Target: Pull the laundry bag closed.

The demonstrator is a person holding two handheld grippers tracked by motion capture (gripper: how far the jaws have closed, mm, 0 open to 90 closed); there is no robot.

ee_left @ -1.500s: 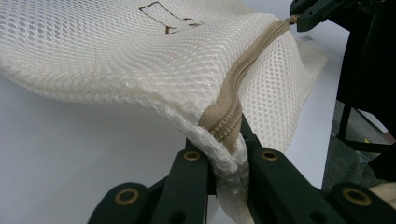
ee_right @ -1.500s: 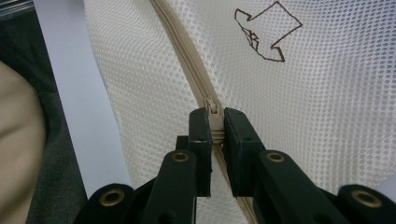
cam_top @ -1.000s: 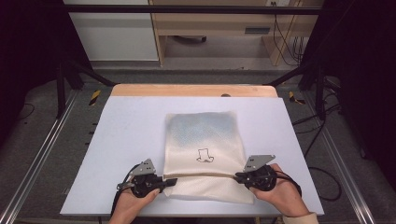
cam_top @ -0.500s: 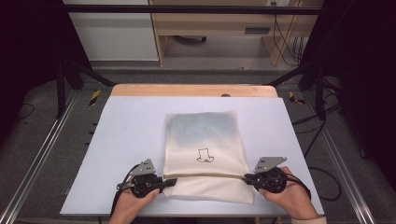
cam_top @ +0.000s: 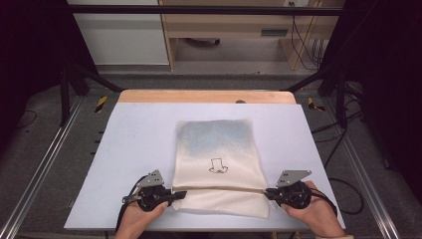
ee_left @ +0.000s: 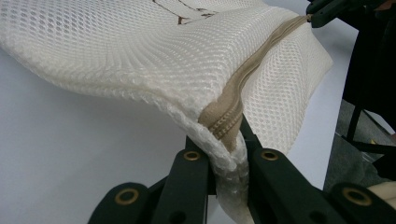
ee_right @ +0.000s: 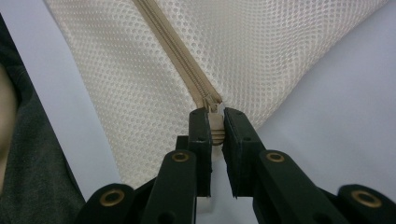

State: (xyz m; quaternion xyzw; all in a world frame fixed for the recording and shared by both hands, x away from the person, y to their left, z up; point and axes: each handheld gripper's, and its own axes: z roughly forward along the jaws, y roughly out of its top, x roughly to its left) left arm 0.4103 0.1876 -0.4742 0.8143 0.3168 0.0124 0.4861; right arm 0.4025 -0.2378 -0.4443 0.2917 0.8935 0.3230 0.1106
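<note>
a cream mesh bag (cam_top: 219,164) lies flat on the pale bench (cam_top: 134,149), a small hat drawing on it. the left tool (cam_top: 175,195) grips its near left edge; the right tool (cam_top: 267,191) grips the zip's right end (both hands low on the bench).

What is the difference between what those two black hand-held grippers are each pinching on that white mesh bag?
The left hand-held gripper clamps the mesh bag itself, at the corner where the beige zipper ends, with fabric bunched between its jaws. The right hand-held gripper pinches no fabric, just the small zipper pull at the opposite edge. The left sits at the bag's left side, the right at its right. Both are shut and hold the same zipper line, low above the table.
</note>
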